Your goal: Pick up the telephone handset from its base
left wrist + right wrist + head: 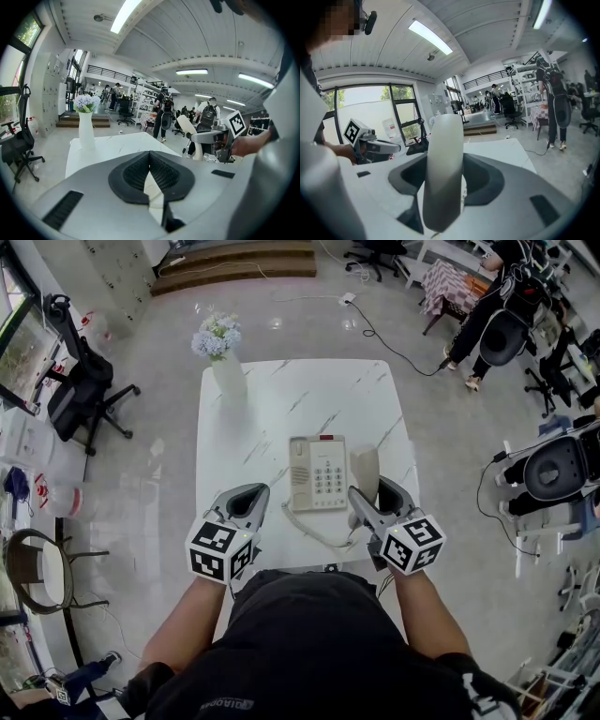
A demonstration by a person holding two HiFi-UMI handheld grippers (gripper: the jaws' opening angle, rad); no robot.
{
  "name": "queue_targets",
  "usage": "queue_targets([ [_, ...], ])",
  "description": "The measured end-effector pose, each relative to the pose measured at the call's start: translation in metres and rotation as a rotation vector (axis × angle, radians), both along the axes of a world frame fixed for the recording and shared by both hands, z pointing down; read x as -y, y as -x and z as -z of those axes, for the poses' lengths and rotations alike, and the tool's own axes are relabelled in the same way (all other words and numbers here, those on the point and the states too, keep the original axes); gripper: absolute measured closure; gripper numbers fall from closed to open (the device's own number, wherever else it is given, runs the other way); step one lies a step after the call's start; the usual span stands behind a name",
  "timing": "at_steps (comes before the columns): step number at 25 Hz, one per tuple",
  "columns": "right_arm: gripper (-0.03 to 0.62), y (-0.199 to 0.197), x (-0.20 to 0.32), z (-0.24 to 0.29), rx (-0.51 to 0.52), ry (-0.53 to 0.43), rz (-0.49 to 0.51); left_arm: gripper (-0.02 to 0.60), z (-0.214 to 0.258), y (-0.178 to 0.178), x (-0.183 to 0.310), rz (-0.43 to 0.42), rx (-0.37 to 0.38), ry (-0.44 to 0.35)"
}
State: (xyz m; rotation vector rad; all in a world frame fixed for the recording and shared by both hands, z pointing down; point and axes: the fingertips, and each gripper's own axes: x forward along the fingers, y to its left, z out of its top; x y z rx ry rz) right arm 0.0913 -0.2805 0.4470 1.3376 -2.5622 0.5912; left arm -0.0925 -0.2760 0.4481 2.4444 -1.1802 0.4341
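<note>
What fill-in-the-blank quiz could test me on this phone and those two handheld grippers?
The handset is clamped by the person's ____ gripper. The left gripper has its jaws ____, holding nothing. The vase on the table holds ____. A ____ joins handset and telephone base.
Missing words: right; shut; flowers; cord.

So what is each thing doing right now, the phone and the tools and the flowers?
Handset: off its cradle, standing upright beside the base.
Phone base: flat on the table, cradle empty.
Cord: curls from the base toward the handset.
Right tool: shut on the handset.
Left tool: shut, nothing in it.
Vase: upright, with flowers in it.
</note>
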Motion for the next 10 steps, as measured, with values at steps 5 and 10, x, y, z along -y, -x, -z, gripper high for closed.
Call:
queue_targets([
  [5, 0.371, -0.0005, -0.0011, 0.0003, -0.003, -0.003, 0.004, 0.578, -0.0001, -0.0013, -0.0009, -0.003, 0.003, -0.002],
  [10, 0.370, -0.0003, -0.0020, 0.0026, -0.005, -0.006, 0.007, 0.578, 0.0020, -0.0031, -0.0018, -0.008, 0.003, -0.005],
])
